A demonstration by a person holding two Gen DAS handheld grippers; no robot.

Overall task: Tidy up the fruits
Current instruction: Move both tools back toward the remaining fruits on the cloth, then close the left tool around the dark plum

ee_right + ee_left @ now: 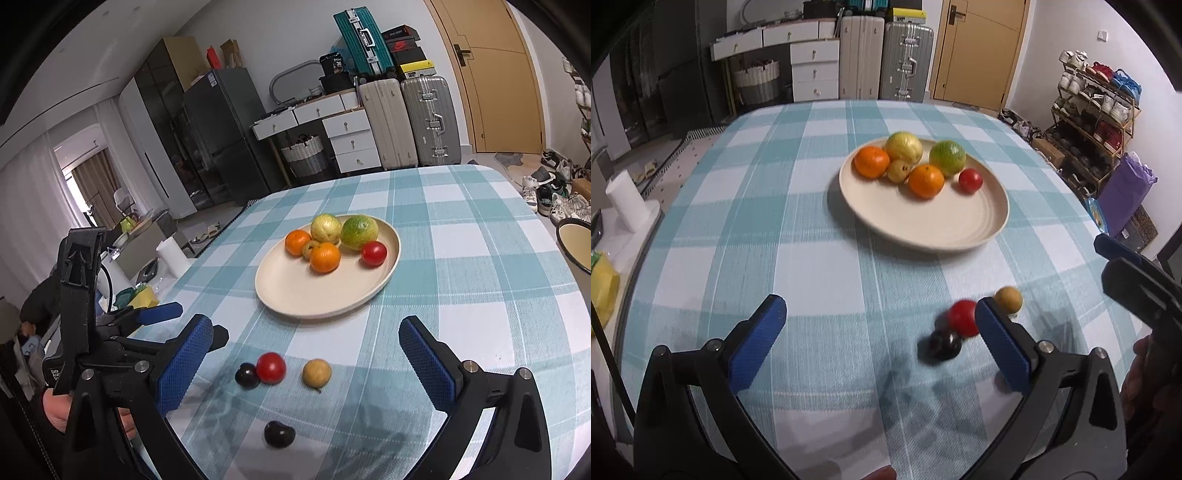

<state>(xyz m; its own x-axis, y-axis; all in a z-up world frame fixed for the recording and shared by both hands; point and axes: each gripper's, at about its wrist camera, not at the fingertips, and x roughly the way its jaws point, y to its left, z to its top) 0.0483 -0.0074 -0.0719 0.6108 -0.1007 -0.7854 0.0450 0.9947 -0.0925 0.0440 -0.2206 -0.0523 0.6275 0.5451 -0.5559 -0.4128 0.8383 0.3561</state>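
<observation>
On the bench point(461, 266), under a blue-and-white checked cloth, a cream plate point(295, 299) sits near the middle with six fruits crowded on its far half: two oranges point(325, 257), a yellow-green fruit point(325, 228), a larger green one point(359, 232), a small yellowish one tucked between the oranges, and a red tomato-like fruit point(373, 253) at the right edge.

Nearer the cameras four loose fruits lie on the cloth — a second red fruit point(271, 367) touching a dark plum point(246, 374) on its left, a tan round fruit point(316, 373) just to its right but apart from it, and another dark plum point(279, 434) alone, closer in.

The left tongs point(879, 332) stand spread wide with nothing between the pads (the red fruit shows just inside the right pad, the image is blurred there). The right tongs point(306, 354) are also released and empty, hovering over the loose fruits.
</observation>
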